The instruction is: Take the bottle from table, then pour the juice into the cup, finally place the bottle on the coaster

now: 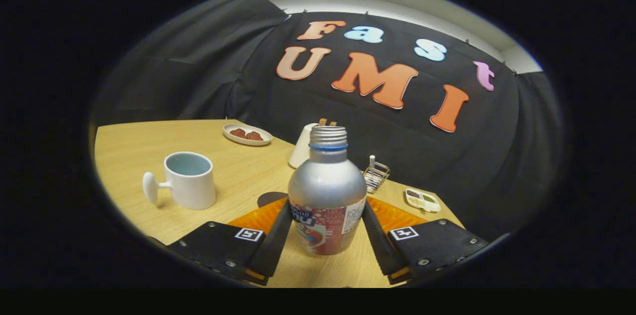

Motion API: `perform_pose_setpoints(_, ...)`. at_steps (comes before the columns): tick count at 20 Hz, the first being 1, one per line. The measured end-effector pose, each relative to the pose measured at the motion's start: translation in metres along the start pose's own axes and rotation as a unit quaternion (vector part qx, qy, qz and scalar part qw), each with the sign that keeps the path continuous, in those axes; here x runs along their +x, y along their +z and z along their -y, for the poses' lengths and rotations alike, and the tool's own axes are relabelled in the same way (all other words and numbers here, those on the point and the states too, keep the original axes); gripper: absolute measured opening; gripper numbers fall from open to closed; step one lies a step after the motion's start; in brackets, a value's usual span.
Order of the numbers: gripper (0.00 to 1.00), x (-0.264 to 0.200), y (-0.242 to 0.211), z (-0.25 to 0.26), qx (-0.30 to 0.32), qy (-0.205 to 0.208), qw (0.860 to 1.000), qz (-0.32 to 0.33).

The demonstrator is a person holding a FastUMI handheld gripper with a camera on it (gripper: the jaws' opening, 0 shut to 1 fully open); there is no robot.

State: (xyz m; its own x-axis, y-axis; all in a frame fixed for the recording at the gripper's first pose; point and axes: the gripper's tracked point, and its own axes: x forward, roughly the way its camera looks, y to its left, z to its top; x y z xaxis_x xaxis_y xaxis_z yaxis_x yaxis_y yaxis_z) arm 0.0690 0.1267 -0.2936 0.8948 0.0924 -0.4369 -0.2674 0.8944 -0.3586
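**Bottle gripped, pour and placement still ahead**

The bottle (326, 191) stands upright between the fingers of the gripper (325, 228), which pinch it at the label, one finger pressed to each side; its base looks to be on or barely above the table (233, 176), so I judge the taking step to be at its start, with lifting, pouring and setting down all left; the bottle's threaded neck is uncapped, and its metal wall hides how much juice it holds; the cup (189, 180), white with a knobbed handle, sits well to the left of the fingers and looks empty inside; a dark round coaster (270, 198) peeks out just left of the bottle, nothing on it; beyond lie a plate (247, 134) with brown pieces and a small divided dish (423, 200) holding bits of food
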Motion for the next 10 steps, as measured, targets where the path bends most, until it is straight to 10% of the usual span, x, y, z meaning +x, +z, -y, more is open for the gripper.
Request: perform_pose_setpoints(10, 0.77, 0.012, 0.021, -0.017, -0.196, -0.032, 0.98, 0.019)
